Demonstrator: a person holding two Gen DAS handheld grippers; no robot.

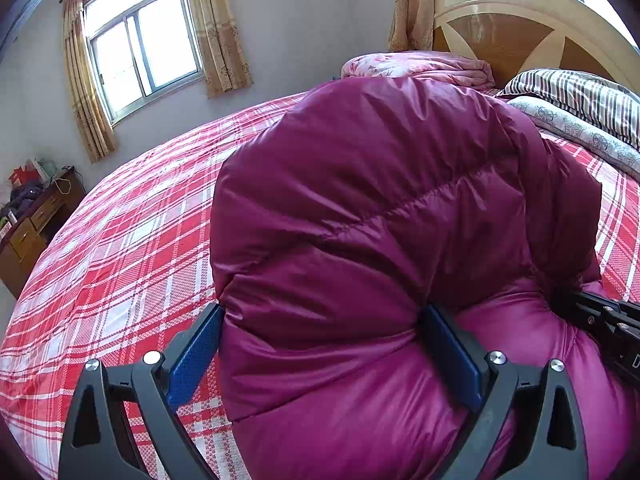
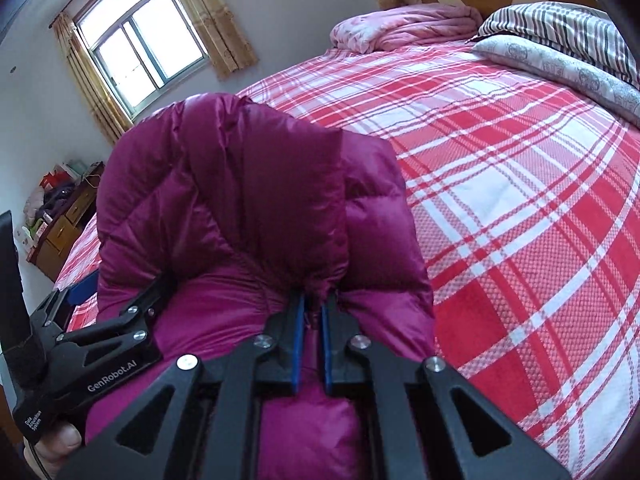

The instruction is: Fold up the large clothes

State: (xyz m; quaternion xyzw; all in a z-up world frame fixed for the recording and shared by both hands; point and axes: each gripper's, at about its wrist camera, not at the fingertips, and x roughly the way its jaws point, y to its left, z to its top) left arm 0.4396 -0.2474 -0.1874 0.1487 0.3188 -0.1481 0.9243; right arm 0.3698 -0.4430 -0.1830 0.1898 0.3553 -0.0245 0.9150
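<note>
A magenta puffer jacket (image 1: pixel 380 200) lies bunched on the red plaid bed (image 1: pixel 120 240). My left gripper (image 1: pixel 320 320) has its blue-padded jaws spread wide around a thick folded bulge of the jacket, pads pressing both sides. My right gripper (image 2: pixel 312 300) is shut on a pinched fold of the jacket (image 2: pixel 240 200), jaws nearly together. The right gripper shows at the right edge of the left wrist view (image 1: pixel 600 320); the left gripper shows at the left of the right wrist view (image 2: pixel 108 328).
The plaid bed sheet (image 2: pixel 520 200) stretches right and far. A pink quilt (image 2: pixel 400 28) and striped bedding (image 2: pixel 560 40) lie by the wooden headboard (image 1: pixel 520 28). A wooden dresser (image 1: pixel 32 228) with clutter stands at the left wall under a window (image 1: pixel 140 48).
</note>
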